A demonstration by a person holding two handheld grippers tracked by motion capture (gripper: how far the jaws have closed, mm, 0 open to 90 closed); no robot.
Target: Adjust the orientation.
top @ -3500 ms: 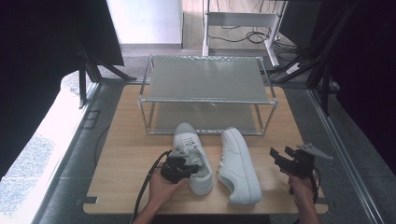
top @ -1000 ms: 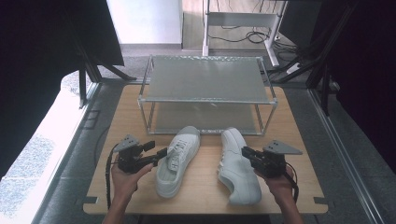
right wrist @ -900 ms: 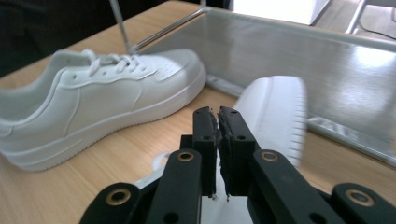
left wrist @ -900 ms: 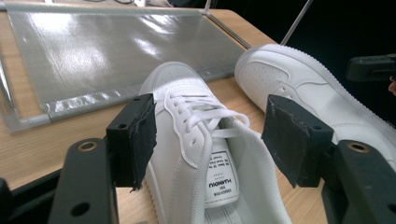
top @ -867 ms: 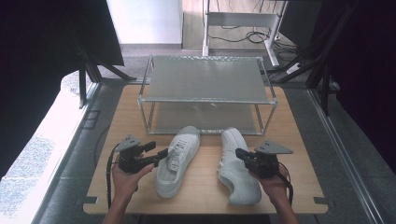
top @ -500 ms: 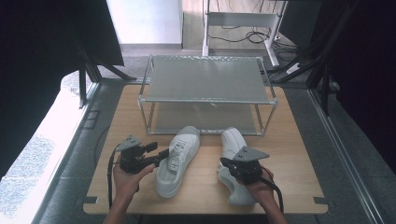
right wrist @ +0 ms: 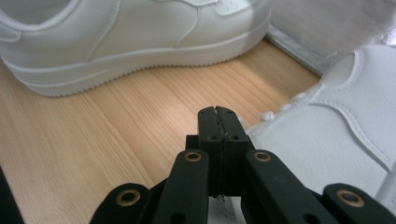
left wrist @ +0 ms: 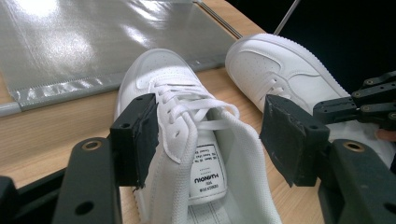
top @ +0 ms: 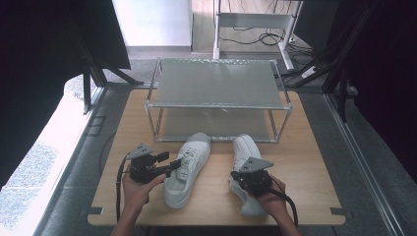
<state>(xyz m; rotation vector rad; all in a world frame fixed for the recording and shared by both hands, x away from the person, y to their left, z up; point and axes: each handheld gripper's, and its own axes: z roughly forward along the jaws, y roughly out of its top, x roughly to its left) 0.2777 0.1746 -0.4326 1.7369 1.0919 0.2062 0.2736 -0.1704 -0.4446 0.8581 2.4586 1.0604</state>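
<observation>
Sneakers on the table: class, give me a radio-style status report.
Left claw open, straddling left sneaker collar. Right claw shut, empty, beside right sneaker. Rack behind; nothing in the way.

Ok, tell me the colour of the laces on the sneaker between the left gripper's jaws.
White, like the sneaker itself; the left gripper view shows them best.

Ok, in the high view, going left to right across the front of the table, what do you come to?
Left tool → left shoe → right tool, with its hand on the right shoe; those two overlap, so their order is unclear.
</observation>
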